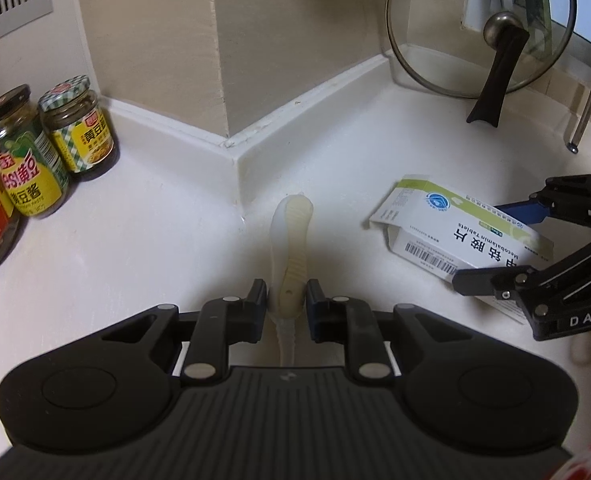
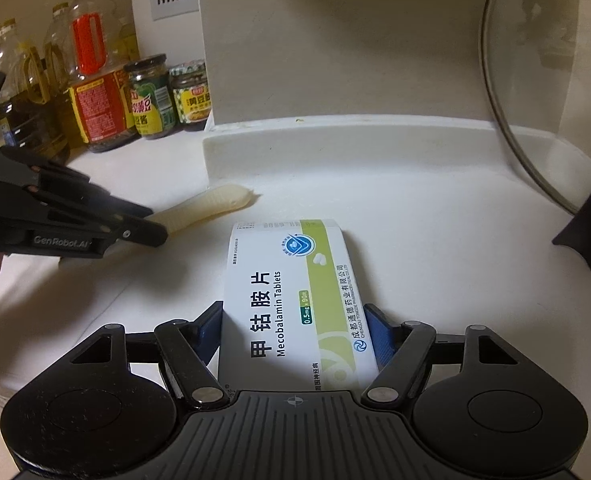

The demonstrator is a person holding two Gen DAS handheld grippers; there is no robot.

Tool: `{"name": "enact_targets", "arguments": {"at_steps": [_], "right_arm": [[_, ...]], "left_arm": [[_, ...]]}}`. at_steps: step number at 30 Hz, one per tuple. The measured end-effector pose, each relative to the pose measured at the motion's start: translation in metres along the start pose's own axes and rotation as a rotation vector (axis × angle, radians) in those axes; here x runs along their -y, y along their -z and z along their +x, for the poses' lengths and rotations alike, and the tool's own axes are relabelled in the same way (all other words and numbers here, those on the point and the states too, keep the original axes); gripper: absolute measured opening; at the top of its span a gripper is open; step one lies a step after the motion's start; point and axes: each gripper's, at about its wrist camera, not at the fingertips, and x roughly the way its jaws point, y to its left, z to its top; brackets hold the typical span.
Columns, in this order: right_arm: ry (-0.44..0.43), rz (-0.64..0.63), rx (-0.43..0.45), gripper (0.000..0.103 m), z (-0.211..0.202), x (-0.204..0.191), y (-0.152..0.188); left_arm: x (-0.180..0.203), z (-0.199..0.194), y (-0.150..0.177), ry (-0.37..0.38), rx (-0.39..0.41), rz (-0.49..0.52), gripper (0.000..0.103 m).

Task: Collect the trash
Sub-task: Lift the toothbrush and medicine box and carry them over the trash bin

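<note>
A pale cream ribbed strip [image 1: 293,248] lies on the white counter [image 1: 135,216], pointing at the wall corner. My left gripper [image 1: 286,300] is shut on its near end. It also shows in the right wrist view [image 2: 211,204], with the left gripper [image 2: 151,224] at its end. A white and green medicine box [image 2: 291,300] with an open flap lies between the fingers of my right gripper [image 2: 295,332], which is shut on its sides. The box [image 1: 447,232] and the right gripper [image 1: 495,240] show at the right of the left wrist view.
Two sauce jars [image 1: 55,148] and oil bottles [image 2: 91,68] stand at the left against the wall. A glass pot lid [image 1: 479,28] with a black handle leans at the back right. A wall corner [image 1: 231,148] juts out just beyond the strip.
</note>
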Motion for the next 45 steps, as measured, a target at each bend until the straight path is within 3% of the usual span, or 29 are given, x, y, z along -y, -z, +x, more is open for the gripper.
{"name": "enact_targets", "arguments": {"at_steps": [13, 24, 45], "right_arm": [[-0.005, 0.102, 0.044, 0.072, -0.032, -0.008, 0.007], [0.005, 0.115, 0.060, 0.072, -0.057, -0.029, 0.015], [0.026, 0.158, 0.114, 0.072, -0.133, -0.122, 0.054]], "left_arm": [[0.001, -0.035, 0.014, 0.037, 0.028, -0.095, 0.018], [0.006, -0.066, 0.031, 0.049, 0.038, -0.154, 0.018], [0.019, -0.173, 0.101, 0.079, 0.085, -0.232, 0.018]]}}
